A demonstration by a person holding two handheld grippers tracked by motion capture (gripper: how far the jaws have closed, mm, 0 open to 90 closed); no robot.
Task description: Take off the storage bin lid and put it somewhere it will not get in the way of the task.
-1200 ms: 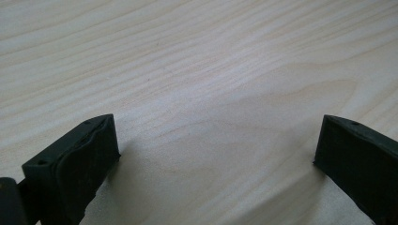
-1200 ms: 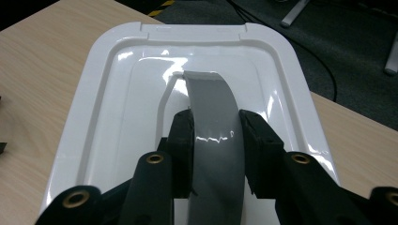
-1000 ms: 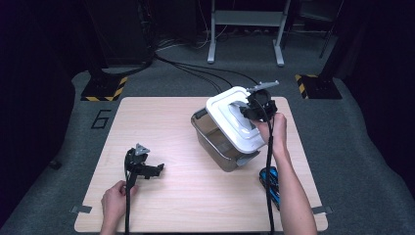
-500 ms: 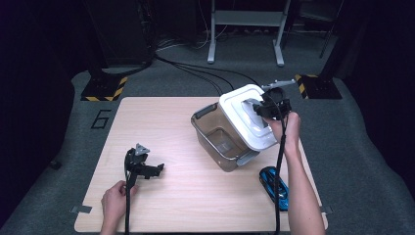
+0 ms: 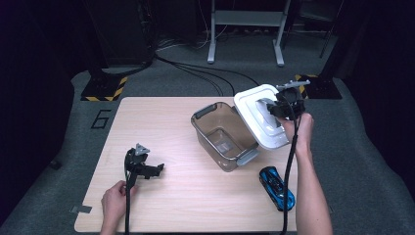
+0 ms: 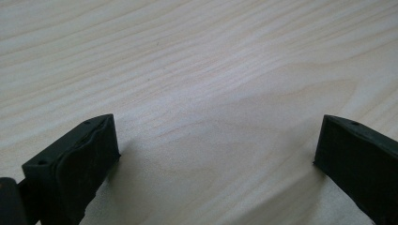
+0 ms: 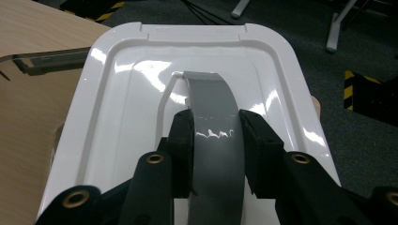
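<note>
Wooden table [image 5: 195, 196]: one lid [image 5: 254, 115], one box [image 5: 222, 137]

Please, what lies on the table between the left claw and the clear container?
Nothing: in the high view, only bare table separates the left claw from the clear container.

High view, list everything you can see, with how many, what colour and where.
Lid: one, white with grey handle, held over the table's right edge.
Container: one, clear brownish, open, table centre-right.
Toy car: one, blue, near right corner.
Table: one, light wood.
Metal stand: one, grey, floor behind.
Right gripper: black, shut on the lid's handle.
Left gripper: black, open, resting on the table, left.
</note>
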